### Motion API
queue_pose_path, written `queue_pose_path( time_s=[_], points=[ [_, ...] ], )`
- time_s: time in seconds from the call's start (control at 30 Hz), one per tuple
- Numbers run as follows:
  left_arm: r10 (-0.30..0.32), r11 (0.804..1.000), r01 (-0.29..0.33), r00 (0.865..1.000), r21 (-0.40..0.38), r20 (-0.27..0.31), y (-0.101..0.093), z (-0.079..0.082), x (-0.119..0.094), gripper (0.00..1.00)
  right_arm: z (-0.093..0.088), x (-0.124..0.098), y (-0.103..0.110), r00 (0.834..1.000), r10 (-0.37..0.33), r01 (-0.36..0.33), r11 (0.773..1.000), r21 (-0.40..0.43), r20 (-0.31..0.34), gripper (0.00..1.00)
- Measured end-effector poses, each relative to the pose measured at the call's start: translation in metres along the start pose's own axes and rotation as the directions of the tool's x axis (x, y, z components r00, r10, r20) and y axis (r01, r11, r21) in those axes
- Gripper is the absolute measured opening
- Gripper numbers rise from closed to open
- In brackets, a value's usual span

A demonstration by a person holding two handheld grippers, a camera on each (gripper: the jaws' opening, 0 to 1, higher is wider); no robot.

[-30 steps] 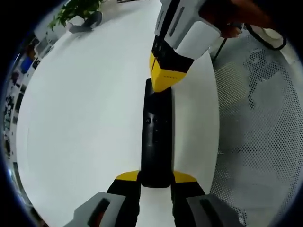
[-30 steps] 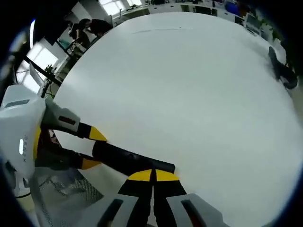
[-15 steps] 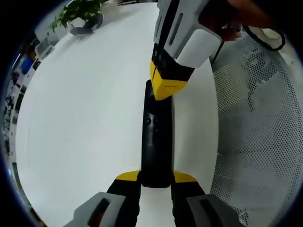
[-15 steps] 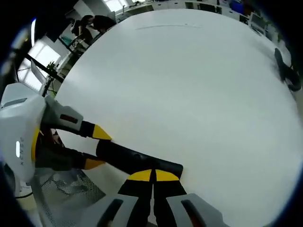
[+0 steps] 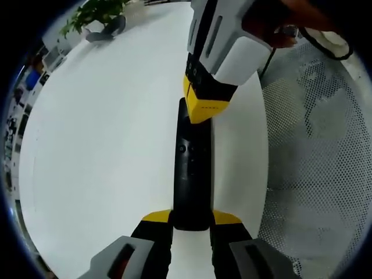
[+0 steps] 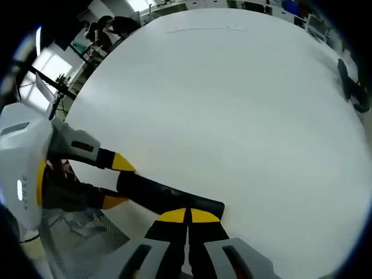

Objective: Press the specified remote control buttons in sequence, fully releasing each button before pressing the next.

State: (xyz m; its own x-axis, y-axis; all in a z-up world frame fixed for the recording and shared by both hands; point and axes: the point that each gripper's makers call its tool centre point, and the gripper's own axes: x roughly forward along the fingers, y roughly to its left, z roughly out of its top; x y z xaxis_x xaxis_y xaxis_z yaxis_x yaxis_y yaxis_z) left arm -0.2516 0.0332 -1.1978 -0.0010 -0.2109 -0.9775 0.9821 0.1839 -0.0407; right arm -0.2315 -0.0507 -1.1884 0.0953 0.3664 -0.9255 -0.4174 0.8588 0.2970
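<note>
Currently: black remote control on white table, near end clamped by left gripper; right gripper, jaws together, tips on far end.

The remote control is glossy black on a plain white table. Both grippers carry yellow tips over black jaws, with white and grey bodies: the left gripper, the right gripper. A green plant sits far off, and grey perforated mesh alongside.
</note>
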Motion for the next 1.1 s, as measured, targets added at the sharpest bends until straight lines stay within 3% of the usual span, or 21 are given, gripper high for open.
queue_pose_path(
  time_s=[0.57, 0.8, 1.1],
  points=[
    [-0.010, 1.000, 0.011, 1.000, 0.008, -0.015, 0.0009, 0.0003, 0.0011, 0.24, -0.0003, -0.0007, 0.0000, 0.999, -0.007, 0.007, 1.000, 0.003, 0.047, 0.00],
    [-0.003, 1.000, 0.003, 1.000, 0.007, -0.020, 0.0003, 0.0003, 0.0011, 0.24, 0.0001, -0.0012, 0.0000, 0.999, 0.013, -0.014, 1.000, 0.027, 0.041, 0.00],
    [-0.014, 1.000, 0.014, 1.000, 0.005, -0.002, 0.0004, -0.0003, 0.0007, 0.24, 0.0014, -0.0003, 0.0013, 1.000, -0.009, 0.009, 1.000, -0.017, 0.008, 0.00]
  ],
)
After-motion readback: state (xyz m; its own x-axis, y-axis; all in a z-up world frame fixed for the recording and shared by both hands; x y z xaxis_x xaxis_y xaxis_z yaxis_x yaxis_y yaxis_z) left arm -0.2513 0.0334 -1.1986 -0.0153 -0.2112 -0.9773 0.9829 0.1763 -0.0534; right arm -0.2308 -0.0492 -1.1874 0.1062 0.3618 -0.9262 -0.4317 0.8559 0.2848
